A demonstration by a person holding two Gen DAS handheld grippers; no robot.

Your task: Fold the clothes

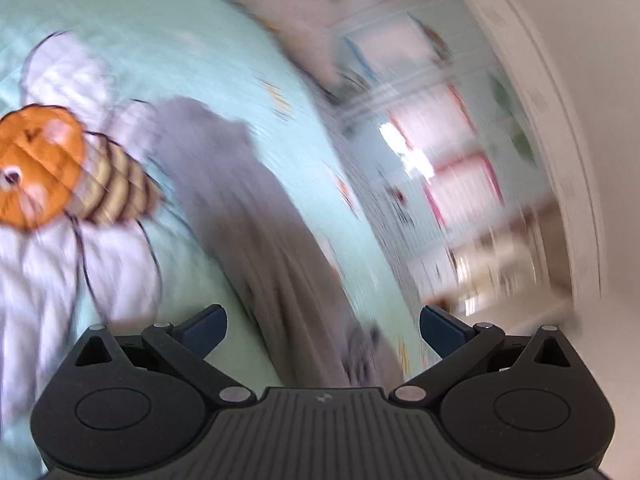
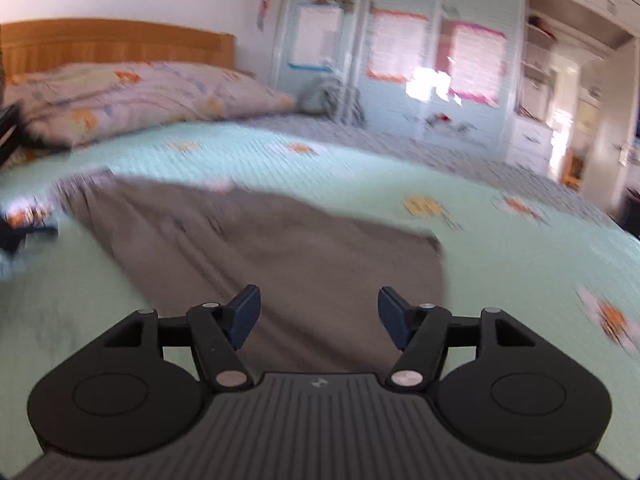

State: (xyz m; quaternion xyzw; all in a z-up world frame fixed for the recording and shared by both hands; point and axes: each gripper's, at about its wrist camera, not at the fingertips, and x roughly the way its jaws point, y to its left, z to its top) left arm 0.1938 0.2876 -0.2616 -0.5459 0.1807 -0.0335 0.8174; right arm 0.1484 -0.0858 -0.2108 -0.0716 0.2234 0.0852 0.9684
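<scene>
A grey garment [image 2: 280,248] lies spread on the pale green bedspread [image 2: 500,248], partly folded over itself. My right gripper [image 2: 319,314] hovers over its near part, jaws wide apart, the cloth lying below them and not pinched. In the tilted, blurred left wrist view the same grey garment [image 1: 256,216] runs as a long strip across the bedspread [image 1: 140,12]. My left gripper [image 1: 322,330] stands open above its near end, with nothing between its blue pads.
A bee print with white petals [image 1: 52,168] marks the bedspread left of the garment. A patterned pillow [image 2: 140,96] and a wooden headboard [image 2: 120,42] lie at the back. Wardrobe doors with posters [image 2: 400,52] stand beyond the bed. A dark object [image 2: 16,236] lies at the left.
</scene>
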